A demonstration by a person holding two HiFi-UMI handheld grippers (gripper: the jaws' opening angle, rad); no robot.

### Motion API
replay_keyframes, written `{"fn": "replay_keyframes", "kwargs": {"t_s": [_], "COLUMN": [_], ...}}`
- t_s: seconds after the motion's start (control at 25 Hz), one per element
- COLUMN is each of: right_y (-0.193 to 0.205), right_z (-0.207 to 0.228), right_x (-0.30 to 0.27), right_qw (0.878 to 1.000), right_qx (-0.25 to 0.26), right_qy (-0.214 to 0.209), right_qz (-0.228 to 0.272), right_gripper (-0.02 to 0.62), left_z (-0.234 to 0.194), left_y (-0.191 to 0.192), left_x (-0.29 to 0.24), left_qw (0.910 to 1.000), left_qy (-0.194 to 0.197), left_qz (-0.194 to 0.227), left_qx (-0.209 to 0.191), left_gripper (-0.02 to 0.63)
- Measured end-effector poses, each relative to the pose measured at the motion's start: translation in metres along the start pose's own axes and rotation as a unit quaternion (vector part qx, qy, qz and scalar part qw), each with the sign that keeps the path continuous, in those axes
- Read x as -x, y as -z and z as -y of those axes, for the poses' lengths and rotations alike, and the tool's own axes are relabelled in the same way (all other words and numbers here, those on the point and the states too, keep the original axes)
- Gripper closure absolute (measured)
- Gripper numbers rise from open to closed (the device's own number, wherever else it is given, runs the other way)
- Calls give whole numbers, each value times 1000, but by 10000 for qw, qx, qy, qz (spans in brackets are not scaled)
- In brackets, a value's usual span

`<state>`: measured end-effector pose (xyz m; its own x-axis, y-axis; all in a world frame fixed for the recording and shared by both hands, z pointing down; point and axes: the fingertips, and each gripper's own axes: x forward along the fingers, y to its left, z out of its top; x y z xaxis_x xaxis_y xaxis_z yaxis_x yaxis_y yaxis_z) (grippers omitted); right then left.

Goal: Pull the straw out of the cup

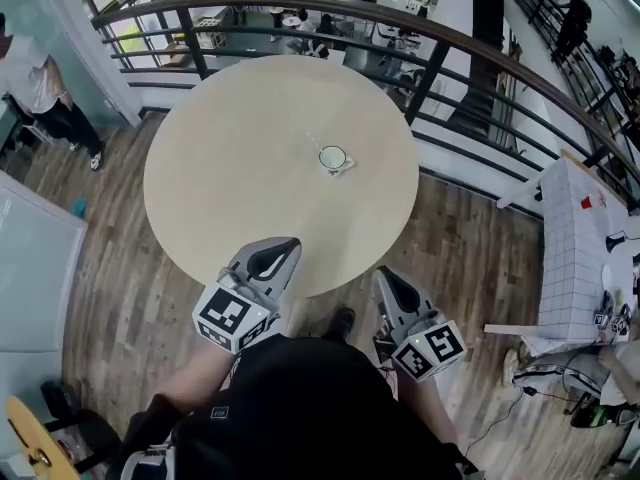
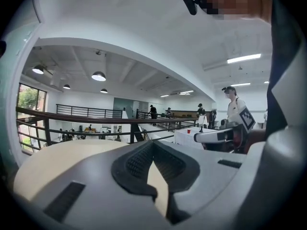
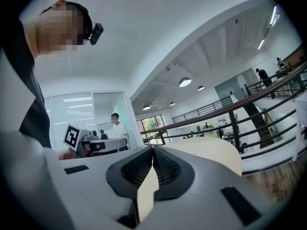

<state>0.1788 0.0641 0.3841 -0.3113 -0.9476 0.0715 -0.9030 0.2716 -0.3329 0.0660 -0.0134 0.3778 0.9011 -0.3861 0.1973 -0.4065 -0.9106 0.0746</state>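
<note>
Round tabletop (image 1: 220, 168) holds the cup (image 1: 333, 157) mid-frame, its straw (image 1: 313, 140) leaning up-left. Left gripper (image 1: 274, 258) and right gripper (image 1: 390, 286) sit below it, fingers pressed together, holding nothing. Left looks a bit nearer.

The grey plastic left gripper (image 1: 279, 250) and its twin, the right gripper (image 1: 386, 277), are held low and close in front of the person's torso, side by side and well apart, each pointing forward. Both have their jaws together at the tips, with nothing between the black ribbed pads (image 2: 136, 162). The bare left forearm (image 1: 195, 373) angles in behind the left gripper's marker cube (image 1: 232, 318).
</note>
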Motion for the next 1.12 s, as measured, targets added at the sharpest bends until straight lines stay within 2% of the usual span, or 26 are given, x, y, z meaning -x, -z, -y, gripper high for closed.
{"fn": "replay_keyframes", "kwargs": {"t_s": [0.16, 0.32, 0.44, 0.8, 1.12], "right_y": [-13, -19, -19, -16, -9], "right_z": [25, 45, 47, 43, 70], "right_x": [-13, -31, -55, -134, -193], "right_qw": [9989, 9974, 9964, 9945, 9916], "right_qx": [28, 46, 15, -27, 34], "right_qy": [-453, -667, -786, -884, -1038], "right_qz": [-108, -250, -328, -555, -773], "right_gripper": [574, 574, 574, 574, 574], "left_z": [-11, -21, -36, -91, -143], "left_y": [-13, -20, -21, -21, -3], "left_x": [-28, -47, -51, -63, -95], "left_qw": [9992, 9984, 9983, 9987, 9977], "left_qy": [-373, -549, -577, -464, -572], "left_qz": [43, 29, -1, 51, 17], "left_qx": [119, 161, 83, 190, 351], "left_gripper": [598, 598, 598, 598, 598]}}
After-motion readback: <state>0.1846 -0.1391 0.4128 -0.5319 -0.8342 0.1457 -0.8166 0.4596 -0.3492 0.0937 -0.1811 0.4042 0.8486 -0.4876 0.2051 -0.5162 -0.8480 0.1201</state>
